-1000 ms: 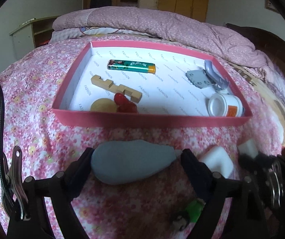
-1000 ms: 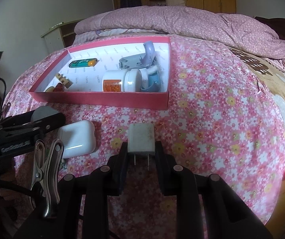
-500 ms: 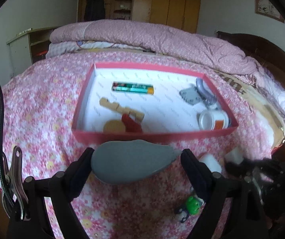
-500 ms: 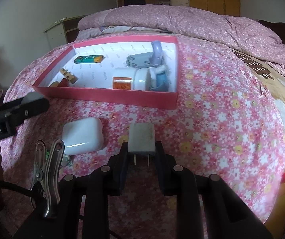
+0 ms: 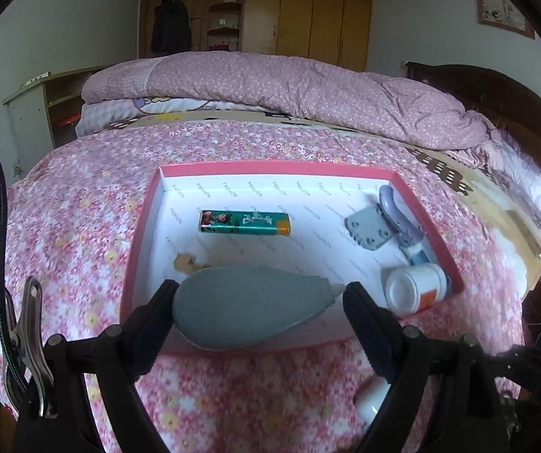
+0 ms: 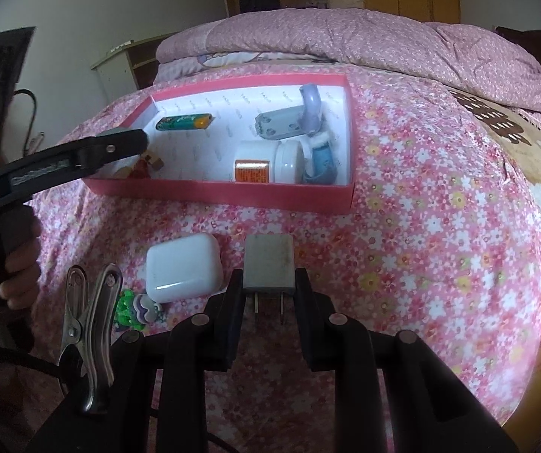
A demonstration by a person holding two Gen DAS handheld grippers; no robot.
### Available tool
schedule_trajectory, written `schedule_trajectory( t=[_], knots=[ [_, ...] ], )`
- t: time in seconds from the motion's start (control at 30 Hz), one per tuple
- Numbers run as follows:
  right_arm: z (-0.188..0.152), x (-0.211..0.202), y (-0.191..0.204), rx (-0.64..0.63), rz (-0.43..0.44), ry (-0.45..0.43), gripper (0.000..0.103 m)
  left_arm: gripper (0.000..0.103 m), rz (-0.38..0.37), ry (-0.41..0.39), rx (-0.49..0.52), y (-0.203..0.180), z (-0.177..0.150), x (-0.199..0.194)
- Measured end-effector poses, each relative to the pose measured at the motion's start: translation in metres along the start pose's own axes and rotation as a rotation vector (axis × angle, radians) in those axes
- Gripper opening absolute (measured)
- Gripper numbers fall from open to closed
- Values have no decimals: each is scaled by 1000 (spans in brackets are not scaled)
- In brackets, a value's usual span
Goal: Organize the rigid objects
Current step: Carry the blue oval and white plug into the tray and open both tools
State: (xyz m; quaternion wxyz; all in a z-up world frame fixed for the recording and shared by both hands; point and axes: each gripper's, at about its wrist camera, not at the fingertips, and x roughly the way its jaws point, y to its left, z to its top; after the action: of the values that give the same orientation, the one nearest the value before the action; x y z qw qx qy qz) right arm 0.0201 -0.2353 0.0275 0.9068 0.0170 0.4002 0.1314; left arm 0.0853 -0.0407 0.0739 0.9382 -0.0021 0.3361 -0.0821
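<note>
Transport of the grey teardrop-shaped object (image 5: 249, 304) is the step in hand. It is held across its length by the left gripper (image 5: 259, 315), whose jaws stand wide because the object is wide, and it is seen in the lower middle of the left wrist frame, over the near edge of the pink box (image 5: 144, 226). Whether it is already fully past the wall cannot be told from this view.

In the box there are a green lighter (image 5: 245, 222), a grey metal hinge (image 5: 368, 228), a white jar (image 5: 416, 288) and some wooden pieces, partly hidden behind the grey object.

The right gripper (image 6: 268, 296) is closed narrowly on a white charger plug (image 6: 269, 262), in the lower middle of the right wrist frame, low over the flowered bed cover (image 6: 421, 226). If the plug is lifted or rests on the cover cannot be told. Just to its left lies a white case (image 6: 183, 268), and beside that a small green toy (image 6: 129, 307).

For the next move, it is judged that the grey object should be brought over the free white floor in the middle of the box, lowered, and released by opening the jaws. After that, 3 things outside the box remain to be placed: plug, case and toy.
</note>
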Motion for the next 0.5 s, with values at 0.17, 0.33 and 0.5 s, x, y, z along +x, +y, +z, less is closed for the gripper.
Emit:
schedule_trajectory(
  t=[0.17,0.33,0.5],
  knots=[
    [11,-4,-5,4,3,-13,26,90,9,2,2,2,8,12],
    [31,-10,-5,-10,1,-36,26,90,13,12,-6,6,18,23],
    [57,-10,0,-38,7,-56,26,90,19,0,-4,9,34,28]
  ],
)
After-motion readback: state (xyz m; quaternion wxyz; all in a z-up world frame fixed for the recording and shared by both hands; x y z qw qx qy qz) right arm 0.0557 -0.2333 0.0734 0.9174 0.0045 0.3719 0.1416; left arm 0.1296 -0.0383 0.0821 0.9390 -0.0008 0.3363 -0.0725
